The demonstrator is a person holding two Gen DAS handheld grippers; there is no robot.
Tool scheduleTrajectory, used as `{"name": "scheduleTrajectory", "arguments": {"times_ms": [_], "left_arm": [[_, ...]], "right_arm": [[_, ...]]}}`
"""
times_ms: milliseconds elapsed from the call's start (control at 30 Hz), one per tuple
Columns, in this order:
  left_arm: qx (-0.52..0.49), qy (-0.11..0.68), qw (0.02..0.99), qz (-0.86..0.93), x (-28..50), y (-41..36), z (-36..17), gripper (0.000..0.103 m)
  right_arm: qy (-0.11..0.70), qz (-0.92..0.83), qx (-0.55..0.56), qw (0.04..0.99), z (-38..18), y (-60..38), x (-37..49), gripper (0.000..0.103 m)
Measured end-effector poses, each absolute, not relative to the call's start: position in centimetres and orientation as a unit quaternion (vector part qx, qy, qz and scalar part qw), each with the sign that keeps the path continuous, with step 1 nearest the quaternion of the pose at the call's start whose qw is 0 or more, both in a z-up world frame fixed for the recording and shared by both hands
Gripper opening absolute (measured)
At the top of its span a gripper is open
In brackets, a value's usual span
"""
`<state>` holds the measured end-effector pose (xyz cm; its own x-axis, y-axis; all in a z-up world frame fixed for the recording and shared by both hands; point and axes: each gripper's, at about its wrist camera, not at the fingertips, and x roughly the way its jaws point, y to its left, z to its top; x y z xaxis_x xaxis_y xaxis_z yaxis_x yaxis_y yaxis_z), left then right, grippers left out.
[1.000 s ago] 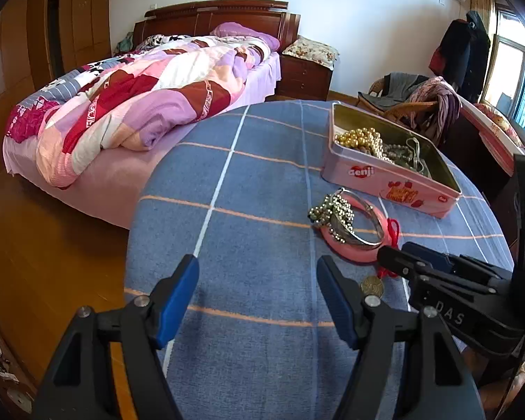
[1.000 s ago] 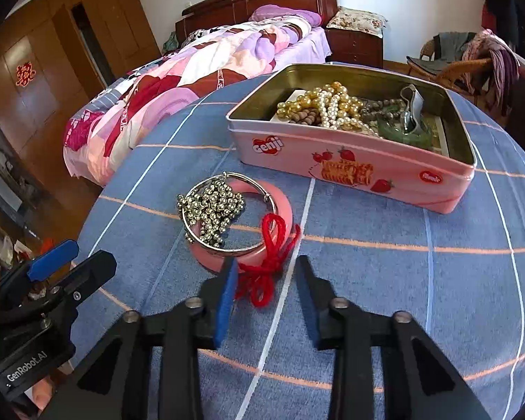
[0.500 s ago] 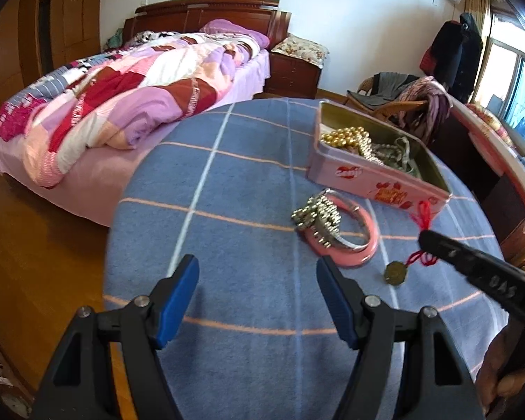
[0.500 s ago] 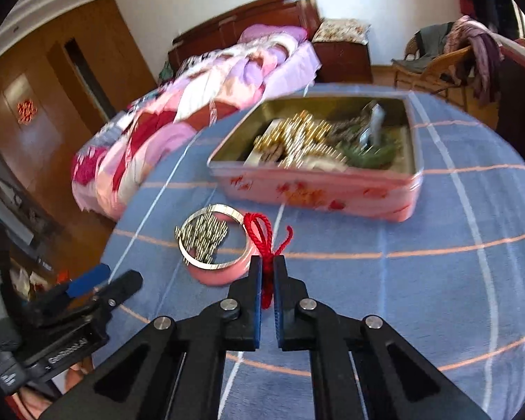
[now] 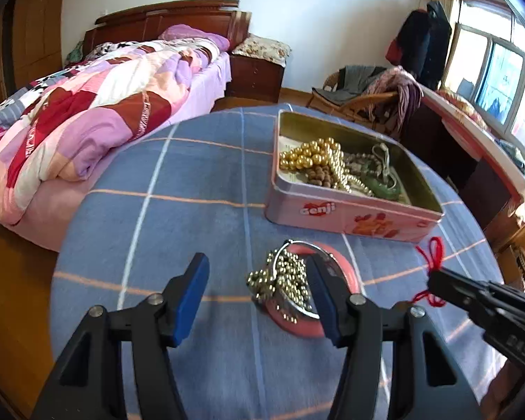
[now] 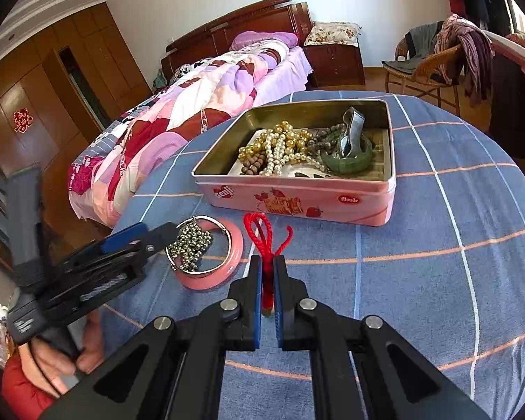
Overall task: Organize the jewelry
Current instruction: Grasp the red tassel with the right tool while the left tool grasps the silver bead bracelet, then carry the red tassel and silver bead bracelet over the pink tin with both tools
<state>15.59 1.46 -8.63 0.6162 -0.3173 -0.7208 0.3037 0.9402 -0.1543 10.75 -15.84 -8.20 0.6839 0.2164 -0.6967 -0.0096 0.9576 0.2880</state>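
A pink bangle (image 5: pixel 346 266), a silver ring and a bunch of small metal beads (image 5: pixel 283 276) lie in a heap on the blue checked tablecloth. My left gripper (image 5: pixel 257 297) hangs low over the heap. Its jaws are closing, the beads lie between them, and the left finger stands apart from them. My right gripper (image 6: pixel 267 269) is shut on a red cord (image 6: pixel 262 231), whose loops stick out past its tips. In the left wrist view the right gripper (image 5: pixel 432 278) holds the red cord (image 5: pixel 434 255) above the cloth. The pink tin (image 6: pixel 297 203) stands just beyond.
The open tin (image 5: pixel 350 217) holds gold and pearl bead strings, brown beads and a green bangle (image 6: pixel 346 159). The round table's edge (image 5: pixel 63 252) drops off to the left toward a bed (image 5: pixel 87 115). A wicker chair with clothes (image 6: pixel 437 59) stands behind the table.
My right gripper closed on the red cord and lifted it off the bangle. My left gripper moved in over the bead heap and its jaws narrowed.
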Motion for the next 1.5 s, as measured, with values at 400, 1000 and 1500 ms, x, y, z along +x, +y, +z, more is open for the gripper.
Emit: {"name": "scheduleTrajectory", "arguments": {"times_ms": [400,1000,1500], "left_arm": [[0.029,0.408,0.888,-0.21,11.9,1.1,-7.6,0.011],[-0.048,0.33,0.911,-0.241,9.1,5.3,-1.8,0.005],[-0.076,0.288,0.921,-0.25,10.1,4.0,2.5,0.005]], "right_arm": [[0.39,0.058,0.149,0.907,-8.3,-17.1,10.6,0.005],[0.383,0.064,0.148,0.91,-7.5,-16.6,9.7,0.005],[0.325,0.06,0.156,0.931,-2.2,-17.9,8.4,0.005]]}}
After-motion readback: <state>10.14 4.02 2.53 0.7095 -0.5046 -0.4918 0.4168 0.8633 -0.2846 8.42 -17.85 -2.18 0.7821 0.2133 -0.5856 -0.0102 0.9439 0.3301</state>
